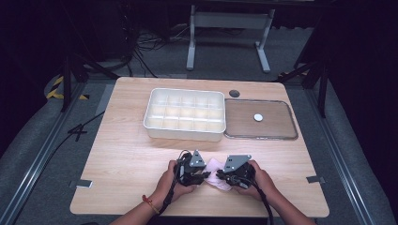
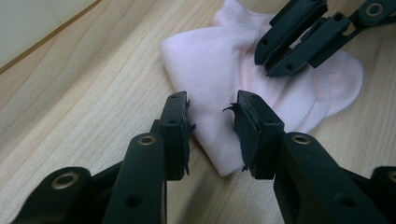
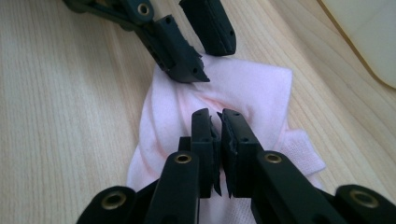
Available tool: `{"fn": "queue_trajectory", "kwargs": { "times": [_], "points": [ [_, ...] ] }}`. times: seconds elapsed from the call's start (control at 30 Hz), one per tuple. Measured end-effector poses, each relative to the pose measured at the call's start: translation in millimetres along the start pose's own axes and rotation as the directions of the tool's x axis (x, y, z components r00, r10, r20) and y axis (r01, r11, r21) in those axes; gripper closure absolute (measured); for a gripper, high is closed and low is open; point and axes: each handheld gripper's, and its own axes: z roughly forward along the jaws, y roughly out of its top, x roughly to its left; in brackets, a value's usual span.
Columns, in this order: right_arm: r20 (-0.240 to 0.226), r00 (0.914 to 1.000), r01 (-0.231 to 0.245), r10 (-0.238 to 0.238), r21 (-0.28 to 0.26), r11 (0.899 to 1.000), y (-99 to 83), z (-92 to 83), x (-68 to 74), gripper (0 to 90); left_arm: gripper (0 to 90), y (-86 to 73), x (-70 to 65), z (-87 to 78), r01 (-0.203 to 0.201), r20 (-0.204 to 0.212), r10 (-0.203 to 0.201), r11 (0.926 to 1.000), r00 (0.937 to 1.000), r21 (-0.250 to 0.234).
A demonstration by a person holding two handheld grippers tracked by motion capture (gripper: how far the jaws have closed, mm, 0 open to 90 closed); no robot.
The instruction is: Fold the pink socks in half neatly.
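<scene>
A pink sock lies crumpled on the table near the front edge, between the two grippers. The left gripper hovers at the sock's near left edge with its jaws apart, the cloth showing between them without being pressed. The right gripper has its jaws nearly together, pinching a fold of the sock at its middle. Farther back on the table stands a white divided box, and just right of it lies a clear tray with a small white disc on it.
</scene>
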Motion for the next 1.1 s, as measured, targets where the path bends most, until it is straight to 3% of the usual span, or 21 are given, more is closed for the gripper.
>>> {"fn": "queue_trajectory", "kwargs": {
  "times": [0.17, 0.27, 0.37, 0.53, 0.77, 0.93, 1.1],
  "points": [
    [0.011, 0.9995, 0.031, -0.031, 0.012, 0.999, -0.4, -7.6, 1.8, 83.4, 65.1, 0.1, -0.5, 0.1, 0.000, 0.000, 0.000, 1.0000, 1.0000, 0.002],
    [-0.004, 1.0000, 0.009, -0.009, 0.001, 1.000, -3.7, -6.8, 0.9, 84.2, 63.0, 0.4, 1.4, -0.2, 0.001, -0.004, -0.001, 1.0000, 1.0000, 0.004],
    [-0.005, 0.9999, 0.009, -0.009, 0.000, 1.000, -3.7, -6.5, 0.7, 82.8, 58.0, -0.6, 5.3, -2.7, 0.047, 0.008, -0.047, 0.9989, 0.9989, 0.001],
    [0.016, 0.9996, 0.023, -0.023, -0.024, 0.999, -3.5, -12.0, 3.2, 80.1, 55.4, -2.9, 10.4, -7.1, 0.071, 0.006, -0.071, 0.9975, 0.9975, 0.000],
    [0.006, 1.0000, -0.002, 0.002, -0.003, 1.000, -6.4, -8.0, 1.7, 82.7, 53.8, -3.1, 13.8, -10.8, 0.115, 0.022, -0.115, 0.9933, 0.9931, -0.008],
    [-0.029, 0.9992, -0.030, 0.029, -0.013, 0.999, -9.0, -6.3, -3.7, 83.0, 52.3, -4.3, 11.1, -5.4, 0.115, 0.057, -0.115, 0.9933, 0.9917, 0.003],
    [-0.018, 0.9998, 0.001, -0.001, -0.016, 1.000, -9.6, -6.2, -2.3, 83.0, 50.5, -3.6, 4.9, -2.2, 0.105, 0.052, -0.105, 0.9944, 0.9931, 0.003]
  ]
}}
